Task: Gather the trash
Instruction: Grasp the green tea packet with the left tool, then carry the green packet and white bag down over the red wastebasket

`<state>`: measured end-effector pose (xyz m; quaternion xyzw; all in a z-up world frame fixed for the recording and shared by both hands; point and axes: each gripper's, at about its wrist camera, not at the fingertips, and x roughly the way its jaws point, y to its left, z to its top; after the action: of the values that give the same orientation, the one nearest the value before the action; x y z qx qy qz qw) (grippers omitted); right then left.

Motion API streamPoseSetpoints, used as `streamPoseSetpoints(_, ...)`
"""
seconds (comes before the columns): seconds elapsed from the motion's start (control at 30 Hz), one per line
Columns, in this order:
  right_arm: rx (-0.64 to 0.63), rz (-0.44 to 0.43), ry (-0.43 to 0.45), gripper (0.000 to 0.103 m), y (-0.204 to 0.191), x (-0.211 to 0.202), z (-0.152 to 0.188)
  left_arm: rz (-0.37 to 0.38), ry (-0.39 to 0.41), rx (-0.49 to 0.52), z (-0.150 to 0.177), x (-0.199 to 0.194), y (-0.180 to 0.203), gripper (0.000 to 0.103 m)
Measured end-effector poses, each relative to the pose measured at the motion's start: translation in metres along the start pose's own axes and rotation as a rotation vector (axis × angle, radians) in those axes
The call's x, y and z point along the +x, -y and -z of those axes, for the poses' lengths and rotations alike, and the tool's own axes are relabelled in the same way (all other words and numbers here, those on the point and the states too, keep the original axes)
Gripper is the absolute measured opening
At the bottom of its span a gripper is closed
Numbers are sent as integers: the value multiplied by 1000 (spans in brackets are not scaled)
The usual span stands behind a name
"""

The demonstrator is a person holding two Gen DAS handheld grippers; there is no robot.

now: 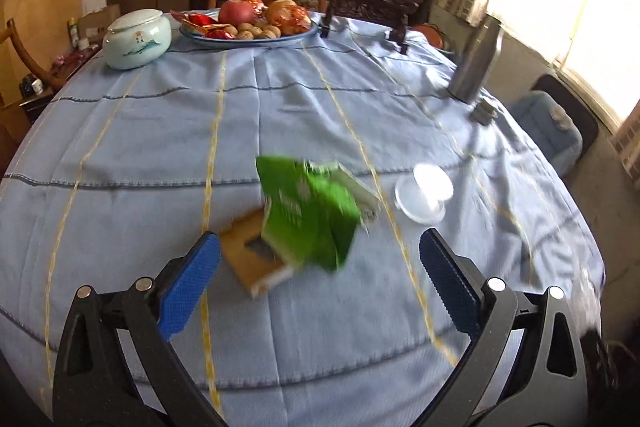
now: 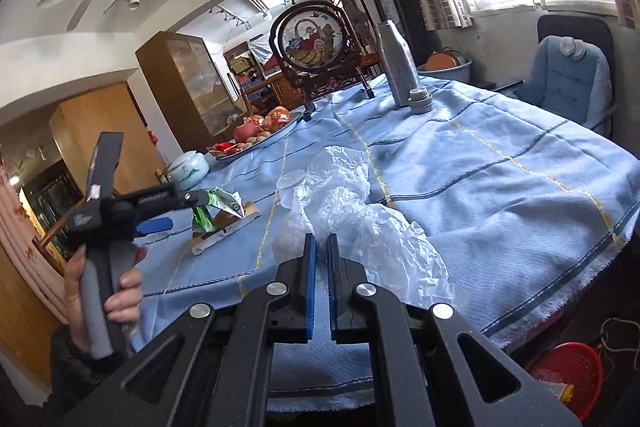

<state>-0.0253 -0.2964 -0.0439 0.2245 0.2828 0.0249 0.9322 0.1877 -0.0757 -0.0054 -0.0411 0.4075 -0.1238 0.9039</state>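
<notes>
The right tool [image 2: 321, 247] has its blue pads together, pinching the crumpled clear plastic bag [image 2: 360, 211] over the blue-clothed surface [image 2: 480, 155]. The left tool [image 1: 320, 259], jaws wide apart and empty, points at the green foil wrapper [image 1: 308, 211] lying just ahead between its fingers, on a flat brown cardboard box [image 1: 248, 255]; the left hand is nearer. Beyond, to the right, sits a clear plastic lid [image 1: 424, 195].

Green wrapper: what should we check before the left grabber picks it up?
1. Left gripper open: ok, its jaws stand wide apart.
2. Wrapper lined up: ok, it sits ahead, between the jaws, though it is blurred.
3. Wrapper free of the box: cannot tell, it rests on it.
4. Lid out of the way: ok, it lies apart, beside the wrapper.
5. Right gripper keeping its bag: ok, shut on the clear plastic.
</notes>
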Motion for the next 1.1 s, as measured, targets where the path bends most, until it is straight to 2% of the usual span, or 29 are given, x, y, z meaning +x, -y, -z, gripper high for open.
streamPoseSetpoints(0.1, 8, -2, -1, 6, 3, 1, 0, 14, -42, -15, -7, 15, 1, 89)
streamPoseSetpoints(0.17, 10, -3, -3, 6, 3, 2, 1, -11, -48, -5, -8, 23, 3, 87)
streamPoseSetpoints(0.2, 11, -4, -3, 6, 3, 2, 1, -31, -47, 4, -8, 27, 3, 81)
streamPoseSetpoints(0.23, 11, -4, -3, 6, 2, 2, 2, -48, -55, 14, -7, 32, 4, 67)
streamPoseSetpoints(0.27, 11, -4, -3, 6, 2, 2, 3, -50, -66, 16, -7, 35, 3, 59)
streamPoseSetpoints(0.33, 10, -3, 1, 6, 2, 0, 3, -17, -77, -6, -4, 34, -3, 50)
streamPoseSetpoints(0.53, 9, -1, 30, 6, 1, -11, 0, 29, 1, 15, 2, -5, -1, 46)
streamPoseSetpoints(0.73, 2, -1, 59, 6, -2, -26, -2, 87, 55, 63, 9, -46, 14, 45)
streamPoseSetpoints(0.97, -1, 19, 91, 6, 0, -51, 6, 154, 71, 91, 22, -71, 36, 45)
streamPoseSetpoints(1.1, 16, 47, 118, 6, 11, -71, 9, 179, 79, 141, 33, -82, 59, 45)
